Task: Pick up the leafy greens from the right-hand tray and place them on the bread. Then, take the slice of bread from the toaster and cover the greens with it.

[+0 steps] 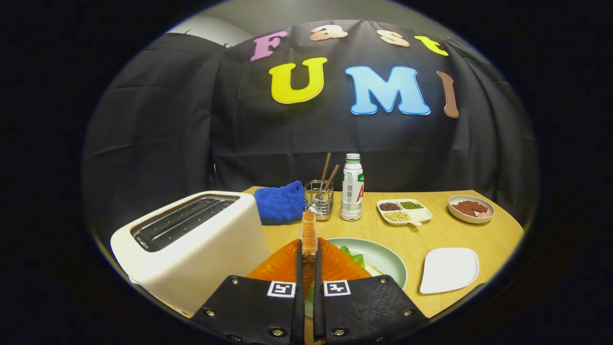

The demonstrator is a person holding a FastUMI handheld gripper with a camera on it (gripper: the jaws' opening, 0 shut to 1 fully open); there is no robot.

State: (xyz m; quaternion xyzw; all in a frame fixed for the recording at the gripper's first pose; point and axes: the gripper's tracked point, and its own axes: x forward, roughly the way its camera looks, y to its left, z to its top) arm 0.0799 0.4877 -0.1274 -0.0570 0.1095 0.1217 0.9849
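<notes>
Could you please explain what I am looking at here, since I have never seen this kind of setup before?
This is one picture from a wide-angle camera mounted on a handheld gripper, a two-finger tool that a person carries; no robot arm is involved. The camera looks forward along the two fingers, the dark plates at the bottom. They are closed on a slice of toasted bread, held upright and edge-on.

Ahead is a wooden table. Beside the fingers stands a white toaster with empty slots. Below the held slice sits a pale green plate, with leafy greens peeking out. Beside that plate lies a white square tray, bare. Further back are a blue cloth, a wire holder with sticks, a bottle, a divided dish of beans and a bowl of meat slices.
</notes>
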